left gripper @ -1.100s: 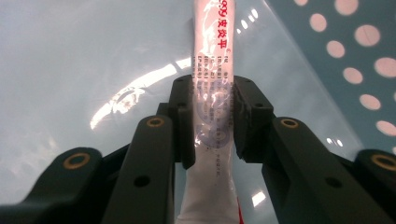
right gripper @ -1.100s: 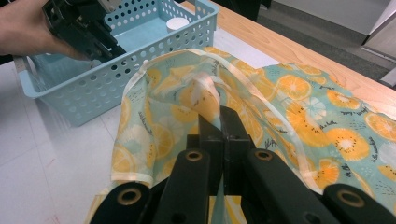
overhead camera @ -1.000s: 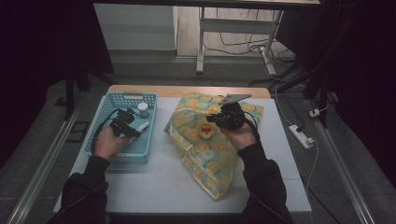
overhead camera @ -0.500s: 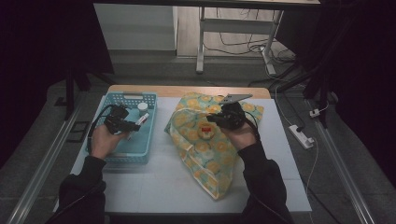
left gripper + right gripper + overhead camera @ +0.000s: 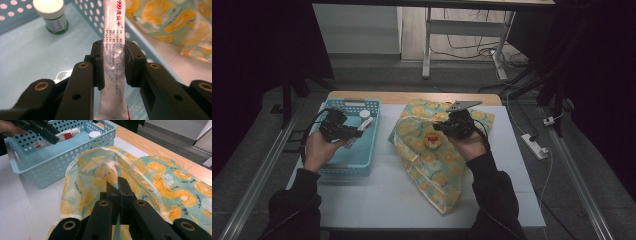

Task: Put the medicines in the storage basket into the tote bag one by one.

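Dim room, white counter (image 5: 377, 195) — left tongs (image 5: 113, 65) are clamped across the middle of a soft white ointment tube (image 5: 112, 47), held above the blue basket (image 5: 362, 162) near a small bottle (image 5: 51, 15). Right tongs (image 5: 117, 192) are pinched shut on the rim of the limp orange-print bag (image 5: 160, 177) — light, floppy fabric, best gripped at its hem; the tube looks light, squashy and slick
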The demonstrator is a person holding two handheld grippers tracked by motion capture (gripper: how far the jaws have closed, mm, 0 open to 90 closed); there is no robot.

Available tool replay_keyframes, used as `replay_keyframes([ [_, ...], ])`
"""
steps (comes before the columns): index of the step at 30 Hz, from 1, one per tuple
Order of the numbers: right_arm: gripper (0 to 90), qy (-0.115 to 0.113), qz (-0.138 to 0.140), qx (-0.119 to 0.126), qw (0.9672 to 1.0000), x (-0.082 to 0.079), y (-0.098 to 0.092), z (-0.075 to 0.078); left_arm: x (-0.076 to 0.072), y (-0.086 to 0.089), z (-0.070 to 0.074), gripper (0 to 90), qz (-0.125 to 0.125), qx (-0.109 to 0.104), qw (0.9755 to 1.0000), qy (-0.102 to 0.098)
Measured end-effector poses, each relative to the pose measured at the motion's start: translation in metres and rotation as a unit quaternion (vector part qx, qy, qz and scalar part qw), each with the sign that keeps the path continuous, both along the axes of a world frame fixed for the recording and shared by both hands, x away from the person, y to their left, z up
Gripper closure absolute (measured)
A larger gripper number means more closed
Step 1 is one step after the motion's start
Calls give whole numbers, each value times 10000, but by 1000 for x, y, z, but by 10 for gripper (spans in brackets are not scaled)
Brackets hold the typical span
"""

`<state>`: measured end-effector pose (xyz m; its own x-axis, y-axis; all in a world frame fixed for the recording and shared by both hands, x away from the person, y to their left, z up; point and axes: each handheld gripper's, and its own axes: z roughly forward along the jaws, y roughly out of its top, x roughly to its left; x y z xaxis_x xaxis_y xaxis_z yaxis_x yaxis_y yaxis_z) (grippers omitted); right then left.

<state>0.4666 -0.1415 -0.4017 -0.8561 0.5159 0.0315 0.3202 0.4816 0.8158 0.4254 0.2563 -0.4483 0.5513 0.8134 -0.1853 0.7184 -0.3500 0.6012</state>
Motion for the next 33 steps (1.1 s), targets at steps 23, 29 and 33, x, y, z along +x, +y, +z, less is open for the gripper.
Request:
replay_keyframes([
  [23, 900, -26, -15, 25, 10000, -1, 0, 1, -15, -56, 27, 713, -946, -166, 9951, -222],
  [29, 900, -37, -6, 41, 10000, -1, -1, 2, -13, -77, 30, 713, -1202, -170, 9923, -245],
  [33, 900, -49, -1, 50, 10000, -1, -1, 3, -10, -89, 30, 713, -1330, -177, 9907, -240],
])
